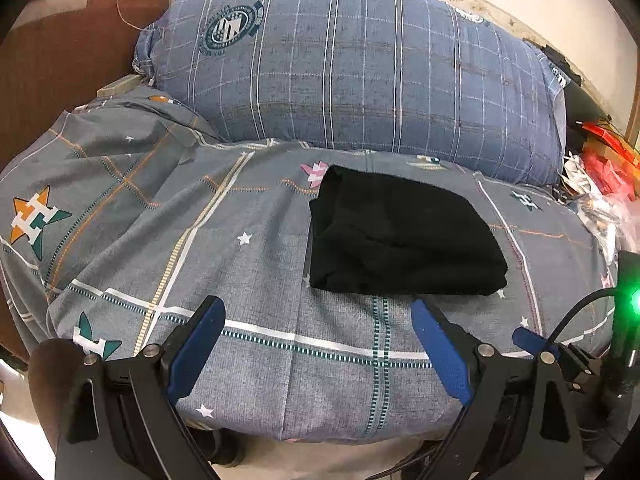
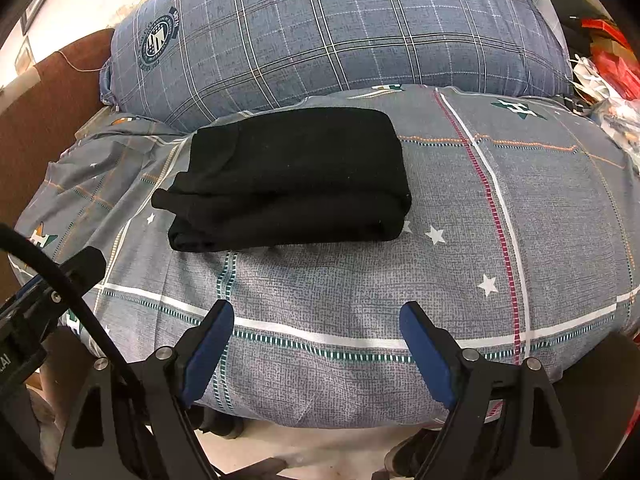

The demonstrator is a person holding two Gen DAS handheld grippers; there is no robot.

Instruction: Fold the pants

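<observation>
The black pants (image 1: pixel 400 236) lie folded into a compact rectangle on the grey patterned bedsheet (image 1: pixel 240 264). They also show in the right wrist view (image 2: pixel 288 176). My left gripper (image 1: pixel 318 312) is open and empty, just short of the pants' near edge. My right gripper (image 2: pixel 316 316) is open and empty, held back near the bed's front edge, apart from the pants. The right gripper's blue finger (image 1: pixel 532 340) shows at the right of the left wrist view.
A large blue plaid pillow (image 1: pixel 360 72) lies behind the pants. A brown headboard (image 1: pixel 60 48) stands at the left. Red and white clutter (image 1: pixel 600 172) sits at the right edge of the bed. The floor (image 2: pixel 320 452) shows below the bed's front edge.
</observation>
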